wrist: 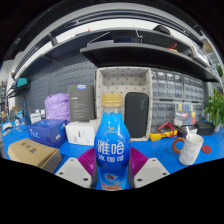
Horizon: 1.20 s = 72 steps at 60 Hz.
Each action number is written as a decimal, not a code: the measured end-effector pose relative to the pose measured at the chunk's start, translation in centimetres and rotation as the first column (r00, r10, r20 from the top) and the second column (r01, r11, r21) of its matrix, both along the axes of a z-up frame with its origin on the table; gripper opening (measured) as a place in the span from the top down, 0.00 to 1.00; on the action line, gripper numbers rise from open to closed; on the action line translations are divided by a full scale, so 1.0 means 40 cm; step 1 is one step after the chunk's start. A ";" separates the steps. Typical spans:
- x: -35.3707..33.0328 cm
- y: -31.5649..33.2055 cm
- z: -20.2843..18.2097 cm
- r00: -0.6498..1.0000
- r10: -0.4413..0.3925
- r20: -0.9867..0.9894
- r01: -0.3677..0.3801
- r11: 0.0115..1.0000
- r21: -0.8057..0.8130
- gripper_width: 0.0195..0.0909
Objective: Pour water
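Only the one view here, looking out along my tongs [112,172]. They're held level and pointing straight ahead over the blue worktop [160,150], with both fingers [73,172] coming up from the bottom at about the same height, so no obvious roll to either side. My hand itself isn't in shot.

Between the fingers I've got a bottle [111,145], upright, blue with an orange cap and a blue label with white lettering. The magenta pads [88,160] sit tight against both sides of it, so the tongs are pinching the bottle around its lower half. It's dead centre and close up.

Beyond it there's a white crate [125,100] standing on the worktop with a dark thing inside. Off to the left, a cardboard box [33,153] and a purple bag [57,106]. Off to the right, a white roll [190,150] and a green plant [215,108]. Shelving runs along the back.
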<state>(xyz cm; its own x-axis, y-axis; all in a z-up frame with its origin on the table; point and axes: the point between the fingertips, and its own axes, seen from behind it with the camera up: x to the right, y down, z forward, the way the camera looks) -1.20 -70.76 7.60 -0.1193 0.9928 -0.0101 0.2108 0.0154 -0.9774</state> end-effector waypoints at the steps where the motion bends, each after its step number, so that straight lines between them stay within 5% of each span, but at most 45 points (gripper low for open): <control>1: -0.001 -0.001 0.000 1.000 0.005 -0.004 -0.005 1.000 0.000 0.68; 5: -0.008 0.006 0.006 1.000 0.004 -0.021 -0.005 0.999 -0.037 0.75; 20: -0.027 0.054 0.013 1.000 0.015 -0.026 -0.020 0.981 -0.191 0.76; 30: -0.048 0.135 0.068 0.998 -0.021 0.062 0.048 0.879 -0.475 0.76; 47: -0.096 0.331 0.134 0.964 -0.097 0.247 0.265 0.298 -0.917 0.75; 59: -0.114 0.384 0.139 0.941 -0.020 0.336 0.334 -0.082 -0.939 0.75; 72: -0.136 0.411 0.130 0.911 0.057 0.408 0.400 -0.363 -0.842 0.75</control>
<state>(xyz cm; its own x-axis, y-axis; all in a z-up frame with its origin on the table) -6.63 -54.32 12.81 0.2869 -0.3762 -0.8810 0.1004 -0.9028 0.4182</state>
